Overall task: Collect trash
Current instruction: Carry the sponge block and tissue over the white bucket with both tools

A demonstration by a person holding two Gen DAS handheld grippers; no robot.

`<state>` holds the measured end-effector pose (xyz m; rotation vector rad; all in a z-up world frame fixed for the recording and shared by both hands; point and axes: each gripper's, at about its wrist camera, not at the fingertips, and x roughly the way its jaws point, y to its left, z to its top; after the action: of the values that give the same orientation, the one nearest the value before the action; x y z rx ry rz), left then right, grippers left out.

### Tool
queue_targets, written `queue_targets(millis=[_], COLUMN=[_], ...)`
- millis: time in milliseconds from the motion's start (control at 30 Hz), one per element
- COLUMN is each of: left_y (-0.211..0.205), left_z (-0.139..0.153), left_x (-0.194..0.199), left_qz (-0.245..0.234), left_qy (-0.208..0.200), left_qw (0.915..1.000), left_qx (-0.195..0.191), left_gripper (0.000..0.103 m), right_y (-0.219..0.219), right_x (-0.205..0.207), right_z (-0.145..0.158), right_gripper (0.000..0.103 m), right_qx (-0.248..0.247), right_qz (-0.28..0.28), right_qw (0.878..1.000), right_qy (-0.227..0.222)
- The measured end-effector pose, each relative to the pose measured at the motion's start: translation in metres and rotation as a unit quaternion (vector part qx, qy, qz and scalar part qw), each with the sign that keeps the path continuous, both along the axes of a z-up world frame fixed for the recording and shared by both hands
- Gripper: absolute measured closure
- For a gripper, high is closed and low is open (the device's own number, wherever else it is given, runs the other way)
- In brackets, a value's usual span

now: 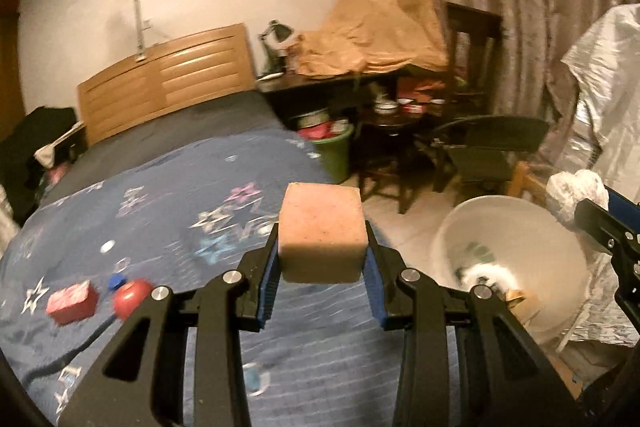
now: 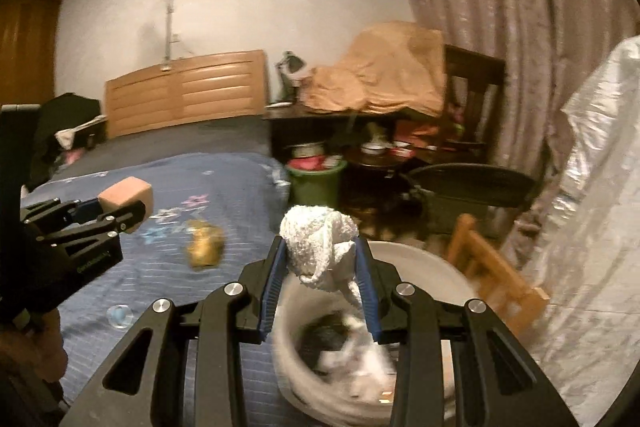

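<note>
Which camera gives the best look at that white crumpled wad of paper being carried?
The right wrist view: the crumpled paper wad sits centred, clamped in the right claw above the white bin. The left wrist view catches it only at its right edge, small and partly hidden.

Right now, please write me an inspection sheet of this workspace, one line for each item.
Surface: blue patterned bedspread.
Job's things: pink block, white crumpled tissue, white bin beside the bed, trash inside.
Clutter: red box, red round thing, blue cap, yellow-brown lump.
Tongs: left tongs shut on the block; right tongs shut on the tissue.
Cables: black cable on bedspread.
Surroundings: headboard, curtain, green bucket.
</note>
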<state>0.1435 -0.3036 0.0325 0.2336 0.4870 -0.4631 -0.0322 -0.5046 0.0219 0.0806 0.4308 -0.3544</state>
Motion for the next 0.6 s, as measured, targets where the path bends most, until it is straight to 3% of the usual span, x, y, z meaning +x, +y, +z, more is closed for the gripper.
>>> queue_targets(millis=[267,600], left_y=[-0.084,-0.141], left_z=[-0.007,-0.034], left_x=[0.001,0.009], left_qz=[-0.076,-0.160], left_qy=[0.007,0.054], left_qw=[0.9970,0.9855], left_qx=[0.013,0.023], left_gripper=[0.067,0.068], right_y=[-0.089,-0.129], right_x=[-0.030,-0.028], right_z=[-0.008,-0.027], right_gripper=[0.067,0.067], right_qx=[0.005,0.016], right_qz=[-0.059,-0.080], right_qw=[0.998,0.997], right_qy=[0.012,0.016])
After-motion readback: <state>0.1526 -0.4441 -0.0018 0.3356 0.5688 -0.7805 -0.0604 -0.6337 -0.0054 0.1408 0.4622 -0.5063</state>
